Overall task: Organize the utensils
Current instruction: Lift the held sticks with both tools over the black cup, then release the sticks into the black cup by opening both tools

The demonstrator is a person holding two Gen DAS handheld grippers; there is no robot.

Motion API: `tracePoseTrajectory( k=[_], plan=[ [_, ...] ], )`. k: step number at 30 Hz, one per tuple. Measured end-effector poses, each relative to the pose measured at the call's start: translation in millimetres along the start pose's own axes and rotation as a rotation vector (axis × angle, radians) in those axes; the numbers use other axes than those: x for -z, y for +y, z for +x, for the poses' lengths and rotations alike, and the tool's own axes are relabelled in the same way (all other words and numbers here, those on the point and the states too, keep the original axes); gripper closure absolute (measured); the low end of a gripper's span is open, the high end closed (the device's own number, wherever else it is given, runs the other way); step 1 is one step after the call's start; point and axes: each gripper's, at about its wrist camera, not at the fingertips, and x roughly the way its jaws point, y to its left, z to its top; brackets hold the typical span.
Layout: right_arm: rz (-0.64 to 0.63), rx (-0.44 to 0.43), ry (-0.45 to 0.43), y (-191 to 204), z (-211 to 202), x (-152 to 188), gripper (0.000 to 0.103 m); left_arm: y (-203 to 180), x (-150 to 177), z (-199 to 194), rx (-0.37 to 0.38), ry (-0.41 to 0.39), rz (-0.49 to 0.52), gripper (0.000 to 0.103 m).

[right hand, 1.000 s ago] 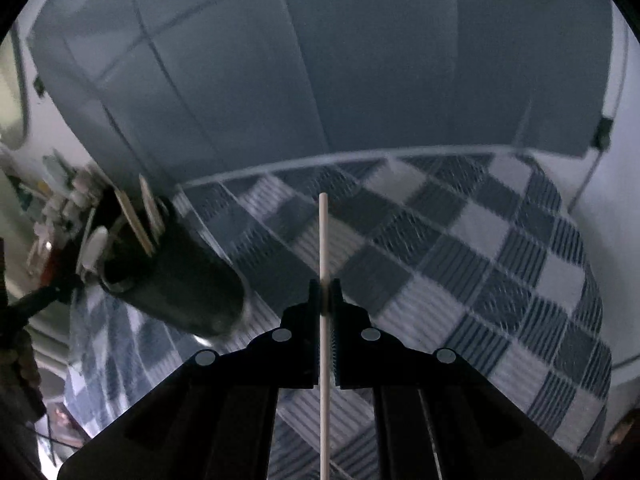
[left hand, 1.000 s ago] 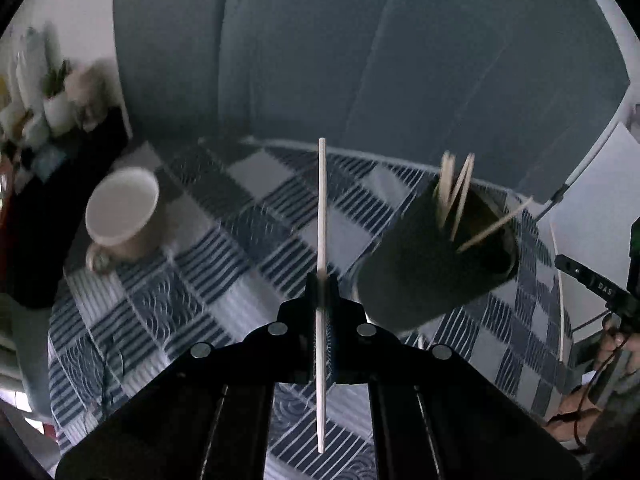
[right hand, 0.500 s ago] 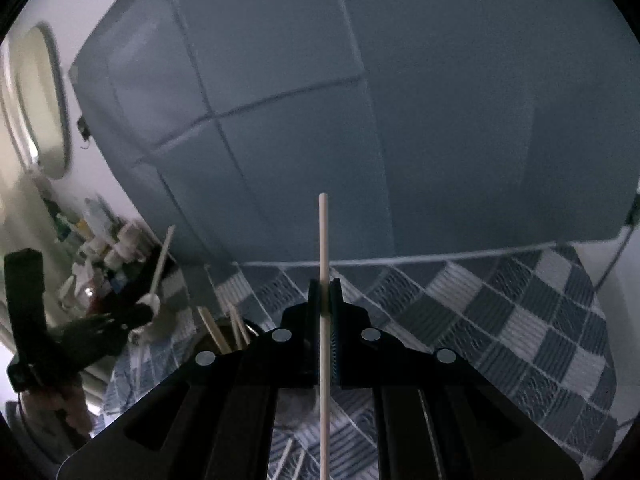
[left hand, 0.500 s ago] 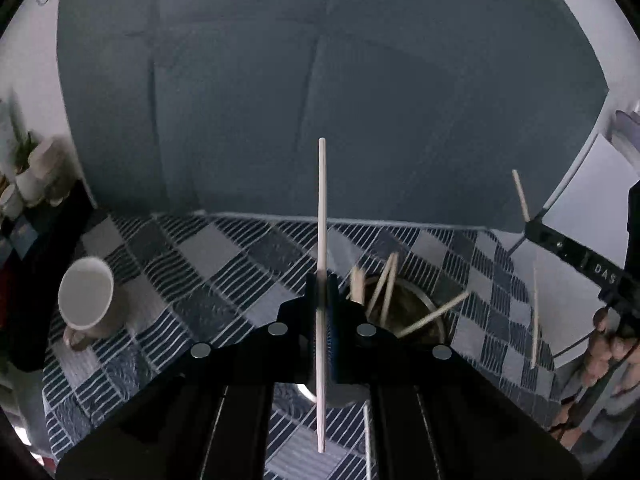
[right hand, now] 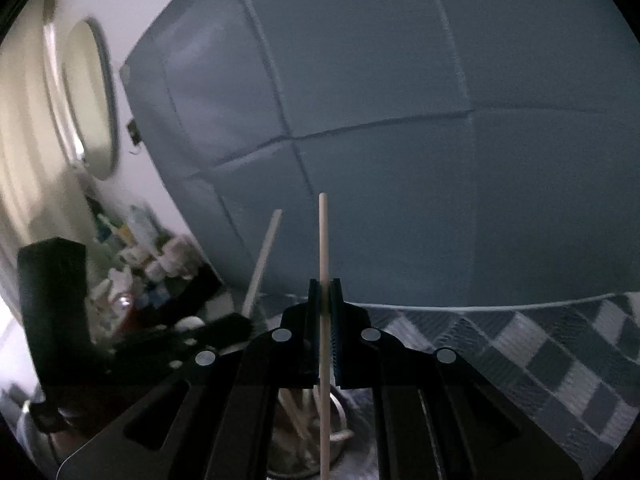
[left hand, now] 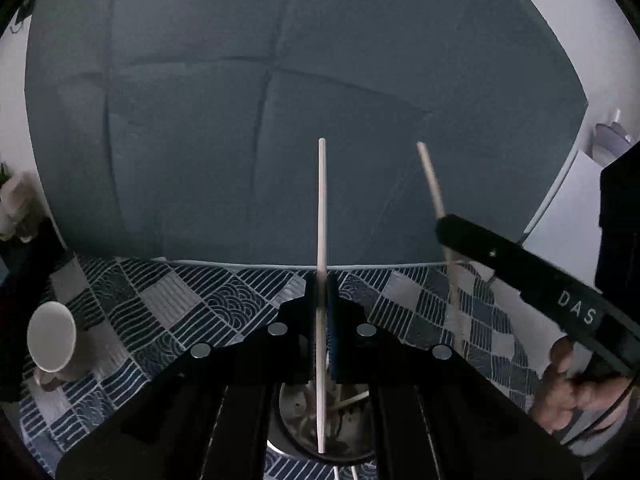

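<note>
Left wrist view: left gripper clamped tight on a pale, thin wooden chopstick, held near mid-length, long axis running straight up and down between the blue pads. Lower tip hanging directly over the open mouth of a dark round metal holder standing on the blue-and-white patchwork tablecloth, a few pale sticks already lying inside. Off to the right, just beside, the right gripper pinched shut on a second pale wooden chopstick, leaning slightly left at the top, its lower length passing down toward the holder's right side; fingers of the right hand wrapped round the handle below. White ceramic mug well apart at the left edge, untouched.

Right wrist view: same second chopstick upright in the closed blue pads of the right gripper, lower end pointing into the same holder straight below, other sticks resting within. Left gripper blurred at lower left, its chopstick tilted.

Judged from this: both sticks vertical and above the rim, holder straight beneath the tongs rather than ahead; neither hand clearly nearer. Lowering or simply letting go along the stick's own axis seems all that is left; main risk, the two sticks or grippers meeting over one narrow mouth.
</note>
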Motion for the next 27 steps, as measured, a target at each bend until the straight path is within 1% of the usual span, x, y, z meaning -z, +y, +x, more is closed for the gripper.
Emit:
tracePoseTrajectory(
  k=[3, 6, 8, 11, 14, 18, 21, 23, 25, 27],
  plan=[
    [0.0, -0.045, -0.034, 3.1, 7.4, 4.7, 0.098, -0.2, 4.1, 4.5, 0.003, -0.018, 0.007, 0.098],
    [-0.004, -0.069, -0.068, 3.3, 14.7, 12.1, 0.098, 0.9, 11.5, 7.9, 0.0, -0.042, 0.009, 0.098],
    [-0.011, -0.058, -0.078, 2.6, 20.6, 16.9, 0.098, 3.9, 17.1, 9.2, 0.018, -0.067, 0.005, 0.098],
    [-0.009, -0.064, -0.096, 0.4, 28.6, 28.2, 0.098, 6.2, 28.6, 9.3, 0.033, -0.118, 0.013, 0.098],
    [-0.014, -0.062, -0.1, -2.7, 35.7, 42.1, 0.098, 9.5, 39.9, 12.8, 0.039, -0.156, 0.01, 0.098],
    [-0.048, -0.058, -0.091, -2.1, 39.4, 58.7, 0.098, 6.1, 53.6, 15.6, 0.044, -0.163, 0.042, 0.098],
    [-0.065, -0.064, -0.077, -0.9, 38.7, 65.9, 0.098, 5.8, 63.3, 14.1, 0.056, -0.175, 0.025, 0.098],
    [-0.063, -0.055, -0.08, -0.7, 37.1, 69.0, 0.098, 5.1, 67.4, 14.5, 0.056, -0.168, 0.023, 0.098],
    [-0.058, -0.058, -0.082, 0.2, 35.4, 69.9, 0.098, 2.7, 70.2, 12.4, 0.046, -0.171, 0.041, 0.098],
    [-0.066, -0.052, -0.088, 2.2, 32.5, 70.5, 0.095, 1.2, 73.0, 9.5, 0.032, -0.174, 0.057, 0.098]
  ],
)
